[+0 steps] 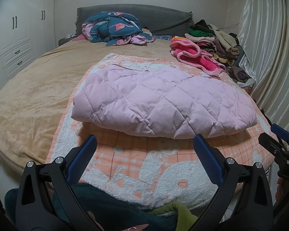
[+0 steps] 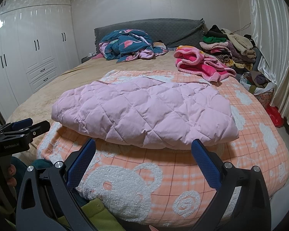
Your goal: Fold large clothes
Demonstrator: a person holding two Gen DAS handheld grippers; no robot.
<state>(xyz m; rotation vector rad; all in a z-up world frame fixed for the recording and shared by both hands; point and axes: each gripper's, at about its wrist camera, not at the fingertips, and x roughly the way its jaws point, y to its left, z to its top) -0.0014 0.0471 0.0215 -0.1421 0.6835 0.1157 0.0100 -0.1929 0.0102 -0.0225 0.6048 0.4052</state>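
Bed (image 1: 25,96): tan cover, orange blanket (image 1: 163,154), clothes pile (image 1: 212,38), duvet (image 1: 113,28).

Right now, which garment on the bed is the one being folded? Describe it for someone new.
Start at the bed's near end, on the peach bear-patterned blanket. The pale pink quilted jacket lies folded there, alone. Unlike the bright pink fleece farther back, it is diamond-stitched and puffy.

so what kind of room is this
A home bedroom, most likely: a wide bed with a grey padded headboard, tall white built-in wardrobes, and a folded pink quilted coat on the bed.
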